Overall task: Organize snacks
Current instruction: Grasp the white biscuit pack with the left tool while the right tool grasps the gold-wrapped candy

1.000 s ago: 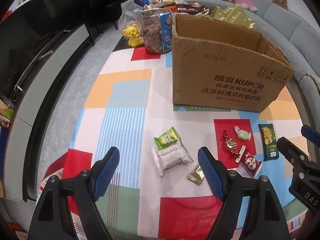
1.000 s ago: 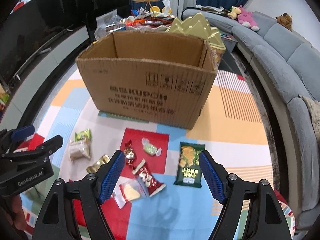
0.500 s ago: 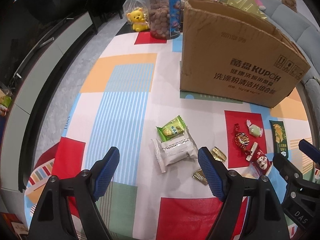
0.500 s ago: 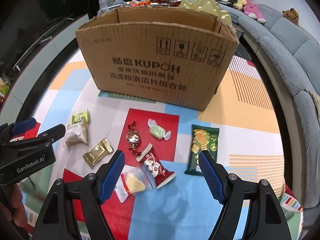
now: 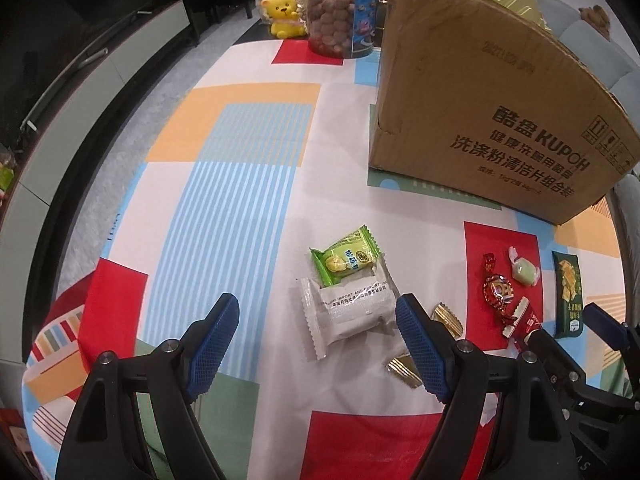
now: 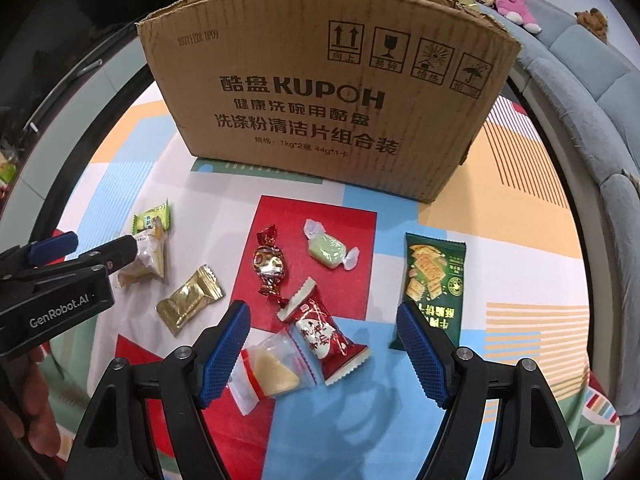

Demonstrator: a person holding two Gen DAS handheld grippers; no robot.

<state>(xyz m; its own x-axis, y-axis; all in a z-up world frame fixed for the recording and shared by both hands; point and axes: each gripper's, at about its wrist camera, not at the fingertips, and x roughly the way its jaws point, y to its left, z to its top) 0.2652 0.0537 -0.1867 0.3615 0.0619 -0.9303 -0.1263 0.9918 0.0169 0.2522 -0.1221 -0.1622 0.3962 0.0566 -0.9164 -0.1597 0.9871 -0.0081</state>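
Several wrapped snacks lie on a colourful tablecloth in front of an open cardboard box [image 6: 320, 100]. My left gripper [image 5: 316, 320] hangs open over a white packet [image 5: 352, 316], which has a green packet [image 5: 346, 260] resting on its far end. A gold packet [image 5: 446, 320] lies just right of the right finger. My right gripper [image 6: 322, 320] is open above a red packet [image 6: 324, 332] and a clear packet with a yellow wedge [image 6: 272, 370]. Beyond them lie a red-foil candy [image 6: 270, 264], a pale green candy [image 6: 328, 250] and a dark green cracker packet [image 6: 434, 276].
A clear jar of brown balls [image 5: 340, 12] and a yellow bear figure [image 5: 284, 14] stand at the table's far end, left of the box [image 5: 480, 120]. A grey sofa [image 6: 600, 100] curves along the right. The table's left edge drops to a grey floor.
Both grippers have sunk toward the table, so the snacks and the box look larger and nearer. The jaws stand as wide as before. No snack has moved.
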